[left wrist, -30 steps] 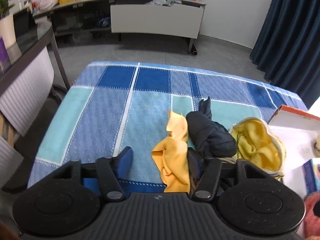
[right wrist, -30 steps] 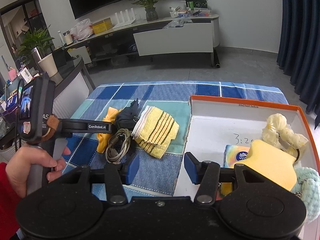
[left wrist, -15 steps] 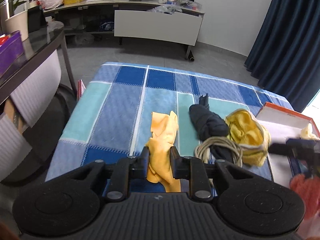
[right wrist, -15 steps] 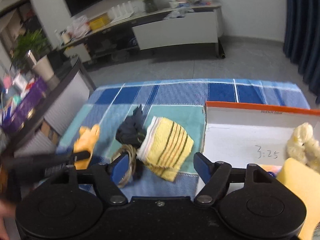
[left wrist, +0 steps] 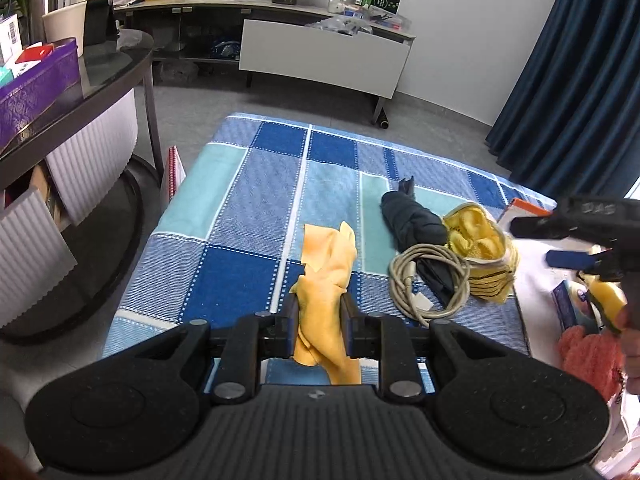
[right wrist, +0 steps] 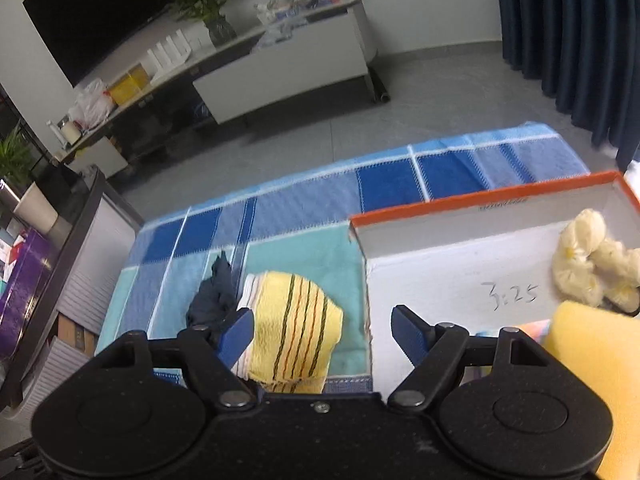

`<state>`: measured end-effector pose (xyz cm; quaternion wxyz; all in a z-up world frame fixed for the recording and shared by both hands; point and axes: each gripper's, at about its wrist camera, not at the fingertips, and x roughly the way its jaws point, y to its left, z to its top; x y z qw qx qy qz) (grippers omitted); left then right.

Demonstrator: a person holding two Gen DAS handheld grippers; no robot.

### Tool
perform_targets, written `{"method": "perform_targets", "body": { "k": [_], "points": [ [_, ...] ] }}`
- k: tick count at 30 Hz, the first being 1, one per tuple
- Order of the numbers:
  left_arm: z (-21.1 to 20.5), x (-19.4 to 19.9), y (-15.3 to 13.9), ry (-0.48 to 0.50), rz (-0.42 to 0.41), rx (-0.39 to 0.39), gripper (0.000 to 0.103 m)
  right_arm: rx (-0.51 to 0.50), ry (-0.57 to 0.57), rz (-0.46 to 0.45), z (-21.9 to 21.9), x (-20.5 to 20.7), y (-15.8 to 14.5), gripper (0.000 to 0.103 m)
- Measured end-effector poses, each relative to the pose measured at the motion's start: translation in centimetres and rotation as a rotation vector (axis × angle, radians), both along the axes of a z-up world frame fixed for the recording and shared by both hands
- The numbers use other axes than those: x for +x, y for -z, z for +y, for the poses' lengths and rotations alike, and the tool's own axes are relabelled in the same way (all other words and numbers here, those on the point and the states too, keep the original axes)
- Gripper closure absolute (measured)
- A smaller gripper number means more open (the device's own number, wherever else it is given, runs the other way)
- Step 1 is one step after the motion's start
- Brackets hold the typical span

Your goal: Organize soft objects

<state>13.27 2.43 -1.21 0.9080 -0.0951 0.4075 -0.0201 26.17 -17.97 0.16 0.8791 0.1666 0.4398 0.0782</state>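
My left gripper (left wrist: 320, 312) is shut on an orange cloth (left wrist: 326, 264), whose far end still trails on the blue checked tablecloth (left wrist: 248, 208). To its right lie a dark rolled cloth (left wrist: 412, 216), a coiled grey cable (left wrist: 430, 280) and a yellow striped towel (left wrist: 480, 248). My right gripper (right wrist: 322, 332) hovers over that towel (right wrist: 296, 320) with its jaws opening; the pads do not touch it. The dark cloth (right wrist: 214, 300) lies by its left finger. The orange-rimmed white box (right wrist: 480, 196) holds a cream scrunchie (right wrist: 588, 264) and a yellow sponge (right wrist: 592, 360).
A pink fluffy item (left wrist: 588, 356) and a tissue pack (left wrist: 572, 304) also sit in the box. A dark side table with a purple box (left wrist: 36, 80) stands to the left. A white TV cabinet (left wrist: 320, 56) lines the far wall, with blue curtains (left wrist: 580, 80) at the right.
My left gripper closed on the orange cloth and drew back, lifting its near end. My right gripper opened wider, rolled, and shifted left from the box to over the striped towel.
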Motion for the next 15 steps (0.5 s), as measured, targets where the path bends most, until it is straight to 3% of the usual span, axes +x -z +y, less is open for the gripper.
{"method": "perform_targets", "body": {
  "k": [5,7,9,12,15],
  "points": [
    [-0.4,-0.7,-0.3,0.018,-0.007,0.014,0.08,-0.008,-0.056,0.051,2.4,1.1,1.7,0.014],
    [-0.4,-0.9,-0.3,0.017,-0.006,0.013,0.08,-0.003,-0.075,0.052,3.3,1.2,2.1,0.022],
    [-0.5,-1.1,-0.5,0.017,-0.006,0.014,0.08,-0.008,-0.11,0.057,4.1,1.2,2.4,0.057],
    [-0.8,-1.3,-0.8,0.016,-0.012,0.011,0.08,-0.042,-0.14,0.015,4.8,0.2,1.9,0.08],
    [-1.2,-1.6,-1.3,0.022,-0.023,0.017,0.08,-0.07,-0.138,-0.034,4.5,-1.2,0.4,0.083]
  ]
}}
